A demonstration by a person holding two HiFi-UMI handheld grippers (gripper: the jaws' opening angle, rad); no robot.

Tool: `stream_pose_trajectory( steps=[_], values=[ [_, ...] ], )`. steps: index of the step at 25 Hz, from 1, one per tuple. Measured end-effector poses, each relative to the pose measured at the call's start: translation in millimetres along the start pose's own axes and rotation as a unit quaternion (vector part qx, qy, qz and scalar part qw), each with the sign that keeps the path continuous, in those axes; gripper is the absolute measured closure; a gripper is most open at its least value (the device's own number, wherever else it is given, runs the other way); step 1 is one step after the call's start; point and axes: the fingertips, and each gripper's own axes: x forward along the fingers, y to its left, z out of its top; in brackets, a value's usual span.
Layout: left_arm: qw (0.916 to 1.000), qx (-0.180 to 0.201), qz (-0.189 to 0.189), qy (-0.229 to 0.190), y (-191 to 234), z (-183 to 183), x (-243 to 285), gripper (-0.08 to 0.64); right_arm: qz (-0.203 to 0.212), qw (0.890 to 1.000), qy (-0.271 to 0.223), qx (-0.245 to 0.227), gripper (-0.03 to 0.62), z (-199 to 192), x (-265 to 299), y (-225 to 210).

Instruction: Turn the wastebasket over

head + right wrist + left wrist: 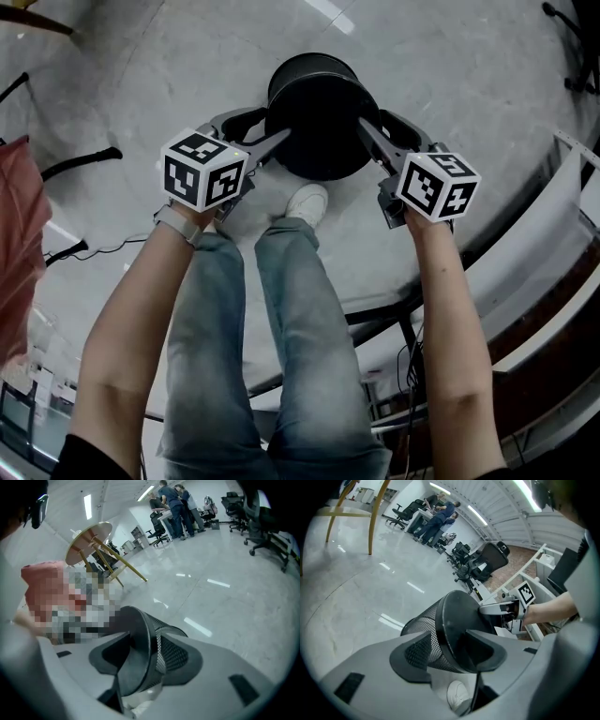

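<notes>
Mesh wastebasket point(314, 112) tilted over glossy grey floor point(450, 56), base clamped by left hand-held gripper point(265, 129) and right hand-held gripper point(376, 129); office chairs point(262, 513) upper right.

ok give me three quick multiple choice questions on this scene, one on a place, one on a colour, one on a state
1. Where do the left gripper and right gripper sit on the wastebasket?
A both on one side
B on opposite sides
C inside it

2. What colour is its mesh?
A black
B white
C red

3. How does the wastebasket sit?
A upright, mouth up
B tipped, solid base toward the person
C crushed flat

Answers:
1 B, the head view shows one at each side.
2 A, both gripper views show black mesh.
3 B, the head view shows the closed base, and each gripper's jaws clamp its rim.
</notes>
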Motion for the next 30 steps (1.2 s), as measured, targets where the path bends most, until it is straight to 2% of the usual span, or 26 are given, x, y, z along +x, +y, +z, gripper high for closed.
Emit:
stream_pose_trajectory(
  steps=[4,9,18,26,30],
  values=[
    [0.9995,0.026,-0.011,0.016,-2,-21,-16,0.334,-0.022,1.000,-0.019,-0.010,0.387,-20,-13,25],
    [0.9966,0.054,-0.027,0.057,-6,-49,-31,0.333,-0.037,0.999,-0.020,-0.032,0.395,-49,-26,52],
    [0.9844,0.113,-0.052,0.124,-3,-107,-61,0.333,-0.070,0.996,-0.043,-0.041,0.400,-106,-36,104],
    [0.9717,0.146,-0.070,0.173,-5,-158,-76,0.334,-0.092,0.994,-0.035,-0.045,0.400,-176,-43,137],
    [0.9692,0.144,-0.071,0.187,-2,-181,-78,0.334,-0.096,0.993,-0.026,-0.056,0.400,-203,-39,146]
  ],
)
